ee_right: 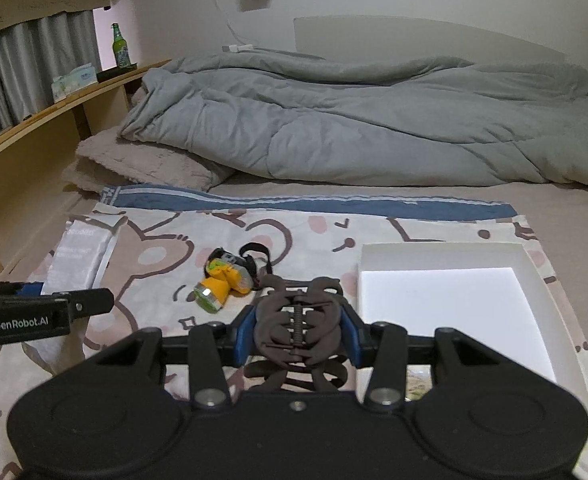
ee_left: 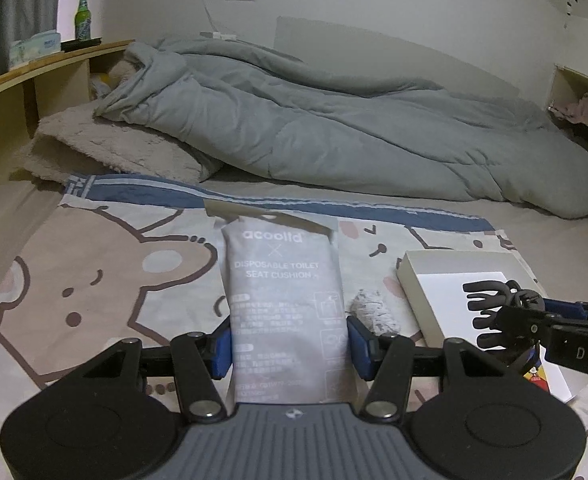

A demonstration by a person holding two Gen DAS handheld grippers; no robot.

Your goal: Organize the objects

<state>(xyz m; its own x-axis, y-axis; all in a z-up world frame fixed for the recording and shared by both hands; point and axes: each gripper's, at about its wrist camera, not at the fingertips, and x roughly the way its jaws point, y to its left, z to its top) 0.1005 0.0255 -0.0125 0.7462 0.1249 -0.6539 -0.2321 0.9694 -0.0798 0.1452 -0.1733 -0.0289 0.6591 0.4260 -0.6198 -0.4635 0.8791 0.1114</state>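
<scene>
My left gripper [ee_left: 289, 342] is shut on a grey "disposable toilet seat cushion" packet [ee_left: 281, 300], held above the cartoon bear cloth [ee_left: 93, 280]; the packet also shows in the right wrist view [ee_right: 79, 256]. My right gripper [ee_right: 298, 330] is shut on a dark hair claw clip [ee_right: 298, 320], just left of the white shallow box [ee_right: 446, 300]. In the left wrist view the clip [ee_left: 490, 312] hangs over that box [ee_left: 446, 280]. A yellow headlamp [ee_right: 223, 282] with a black strap lies on the cloth between the grippers.
A crumpled grey duvet [ee_right: 354, 120] and a beige pillow [ee_right: 145, 168] fill the back of the bed. A wooden shelf [ee_right: 53, 108] on the left holds a green bottle [ee_right: 119, 46] and a tissue pack [ee_right: 73, 80]. A small whitish bundle [ee_left: 370, 310] lies beside the packet.
</scene>
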